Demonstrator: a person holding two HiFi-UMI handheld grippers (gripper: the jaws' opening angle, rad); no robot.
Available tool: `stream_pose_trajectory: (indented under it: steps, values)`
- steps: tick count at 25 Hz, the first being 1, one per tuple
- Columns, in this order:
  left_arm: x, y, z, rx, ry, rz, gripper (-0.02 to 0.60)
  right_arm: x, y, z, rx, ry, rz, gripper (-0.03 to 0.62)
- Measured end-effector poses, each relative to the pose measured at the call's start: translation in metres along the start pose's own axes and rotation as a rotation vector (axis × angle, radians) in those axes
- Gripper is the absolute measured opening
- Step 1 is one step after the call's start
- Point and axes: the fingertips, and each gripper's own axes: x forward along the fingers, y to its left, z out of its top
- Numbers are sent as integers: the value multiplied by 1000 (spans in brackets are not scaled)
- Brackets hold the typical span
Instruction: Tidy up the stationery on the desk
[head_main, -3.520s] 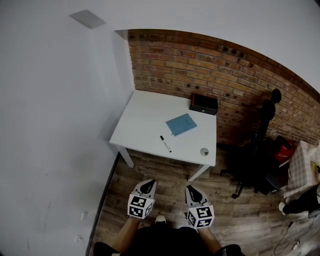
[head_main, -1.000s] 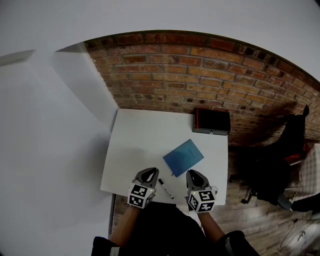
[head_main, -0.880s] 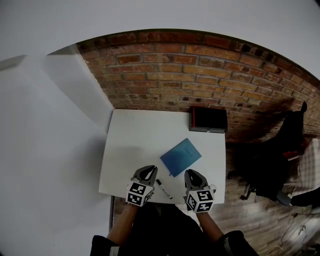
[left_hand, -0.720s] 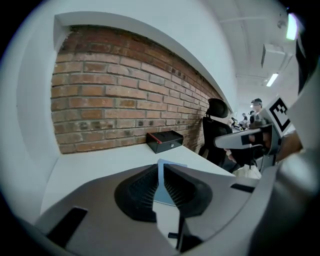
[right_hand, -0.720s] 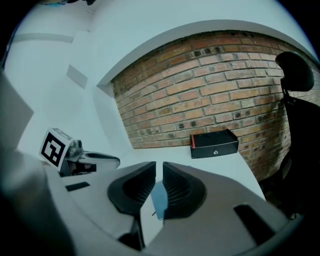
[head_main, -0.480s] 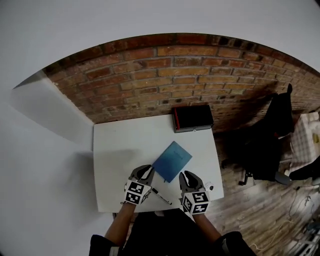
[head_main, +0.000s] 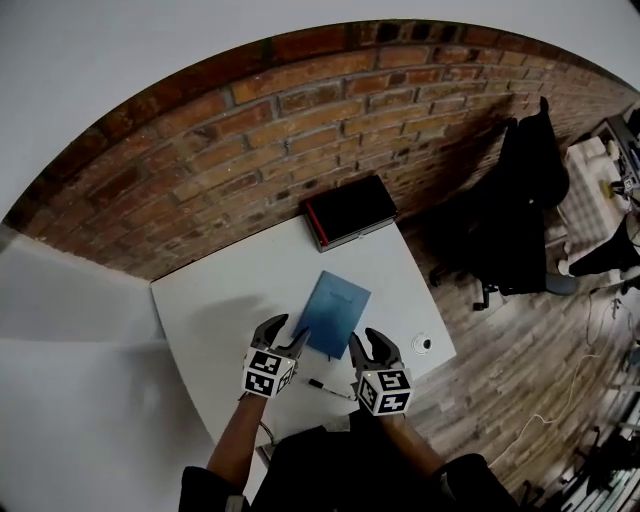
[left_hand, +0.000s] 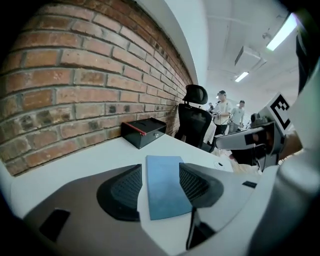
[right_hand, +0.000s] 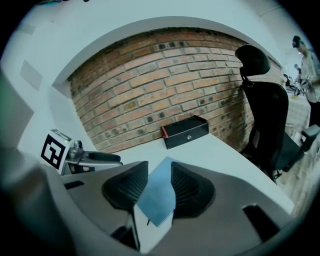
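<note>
A blue notebook lies flat in the middle of the white desk. A black marker pen lies near the front edge, between my two hands. My left gripper hovers at the notebook's near left corner. Its jaws have just been opening and now stand open with nothing gripped. My right gripper hovers at the near right corner, also just opened and empty. In the left gripper view the notebook shows beyond the open left gripper. The right gripper view shows the notebook past the open right gripper.
A black box with a red edge stands at the desk's back against the brick wall. A small round object sits near the right front corner. A black office chair stands right of the desk. People stand far off.
Both grippers have moved forward over the desk to the notebook's near edge, and their jaws have gone from shut to open. The head view has swung and closed in.
</note>
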Motion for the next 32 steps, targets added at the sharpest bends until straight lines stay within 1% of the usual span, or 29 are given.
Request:
stream_pose_trajectory:
  steps: [5, 7, 11, 15, 20, 22, 27, 32]
  values:
    - [29, 8, -16, 11, 67, -68, 245, 19, -19, -23, 160, 30, -100, 135]
    - [38, 9, -21, 9, 87, -89, 245, 27, -25, -34, 201, 46, -131, 135]
    - [53, 10, -31, -1, 114, -117, 245, 39, -29, -54, 176, 86, -170, 137]
    - [67, 7, -44, -4, 157, -131, 245, 45, -32, -71, 192, 115, -190, 137]
    - [81, 5, -60, -15, 200, -142, 245, 57, -40, -95, 292, 156, -201, 137]
    - [84, 6, -63, -20, 209, -136, 245, 61, -45, -102, 311, 168, -208, 136]
    - [91, 9, -72, -51, 235, -137, 245, 72, -49, -110, 293, 198, -199, 135]
    - [96, 7, -82, -62, 264, -133, 245, 76, -49, -116, 283, 227, -195, 135]
